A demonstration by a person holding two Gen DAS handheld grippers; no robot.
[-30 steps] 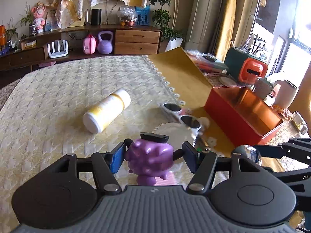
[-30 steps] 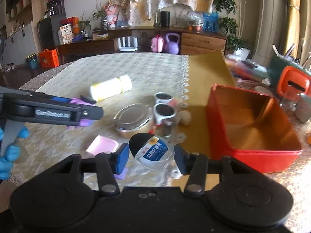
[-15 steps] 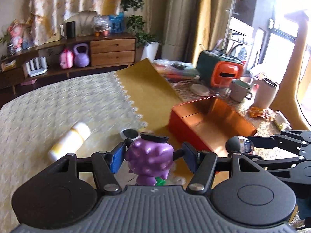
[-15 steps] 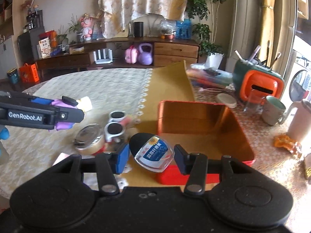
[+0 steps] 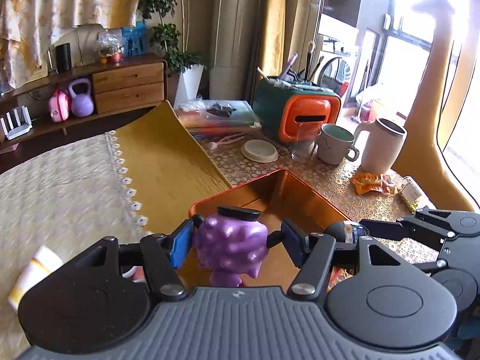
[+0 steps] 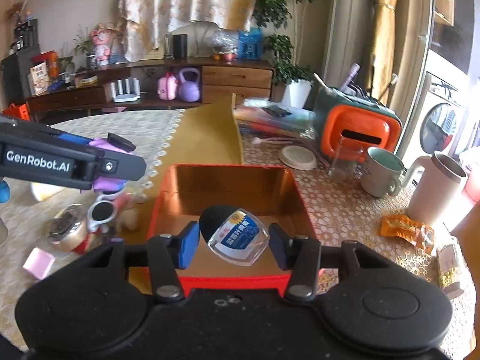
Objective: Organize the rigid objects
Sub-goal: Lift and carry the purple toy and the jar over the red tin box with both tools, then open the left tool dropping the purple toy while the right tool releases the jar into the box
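Pinching a purple figurine – left hand-held gripper; right hand-held gripper clamps a clear bottle above the red tin.

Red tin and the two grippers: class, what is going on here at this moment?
A person is sorting small things into the open red tin, a gripper in each hand. The left gripper holds a purple knobbly figure between its fingers at the tin's near corner. The right gripper holds a small clear bottle with a blue label above the tin's near edge. The tin looks empty. Sunglasses, a tape roll and a pink block lie on the cloth beside it.
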